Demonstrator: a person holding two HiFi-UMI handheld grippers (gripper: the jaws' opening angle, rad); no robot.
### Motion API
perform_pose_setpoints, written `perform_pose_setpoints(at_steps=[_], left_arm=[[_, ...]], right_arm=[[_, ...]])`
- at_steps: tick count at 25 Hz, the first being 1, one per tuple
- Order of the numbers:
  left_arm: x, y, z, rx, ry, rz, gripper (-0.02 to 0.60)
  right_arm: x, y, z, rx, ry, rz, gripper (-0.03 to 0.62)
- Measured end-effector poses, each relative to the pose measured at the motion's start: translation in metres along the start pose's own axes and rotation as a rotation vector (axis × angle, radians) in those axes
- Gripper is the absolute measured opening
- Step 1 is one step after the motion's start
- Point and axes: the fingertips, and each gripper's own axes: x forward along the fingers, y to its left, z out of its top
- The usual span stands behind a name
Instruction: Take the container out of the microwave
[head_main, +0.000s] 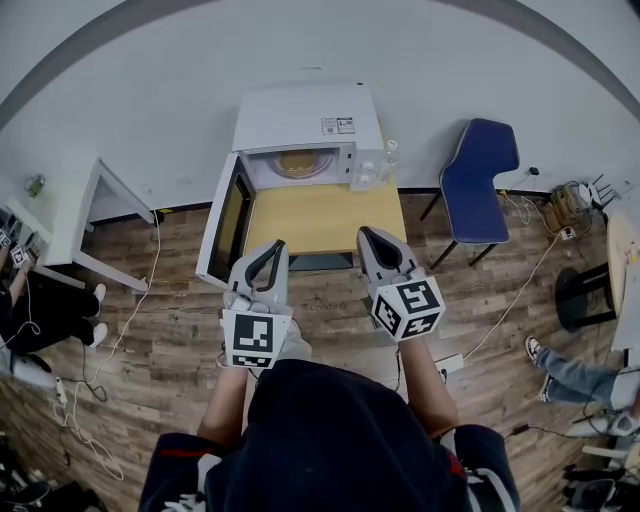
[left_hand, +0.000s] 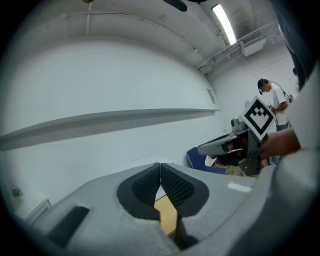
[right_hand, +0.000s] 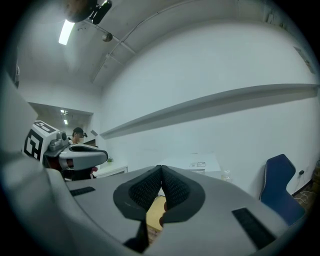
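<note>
The white microwave (head_main: 305, 120) stands at the back of a yellow table (head_main: 325, 215), its door (head_main: 228, 215) swung open to the left. Inside the cavity a round, pale container (head_main: 300, 163) shows, too small to make out in detail. My left gripper (head_main: 272, 250) and right gripper (head_main: 372, 238) hover side by side over the table's near edge, short of the microwave, pointing at it. Both are shut with nothing between the pads. In the left gripper view the pads (left_hand: 172, 187) meet at the tip. The right gripper view shows its pads (right_hand: 175, 187) touching too.
A clear bottle (head_main: 388, 155) stands right of the microwave. A blue chair (head_main: 480, 170) is at the right, a white desk (head_main: 90, 210) at the left. Cables (head_main: 130, 320) trail over the wood floor. People sit at the far left and lower right.
</note>
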Motion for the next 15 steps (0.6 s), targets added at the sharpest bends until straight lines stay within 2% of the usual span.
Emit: perform_pose_setpoints(at_steps=[15], left_arm=[[0.079,0.078,-0.010,-0.011,-0.011,-0.108,0.017]], right_arm=[[0.118,-0.009,0.019,-0.014,0.036,-0.046,0.009]])
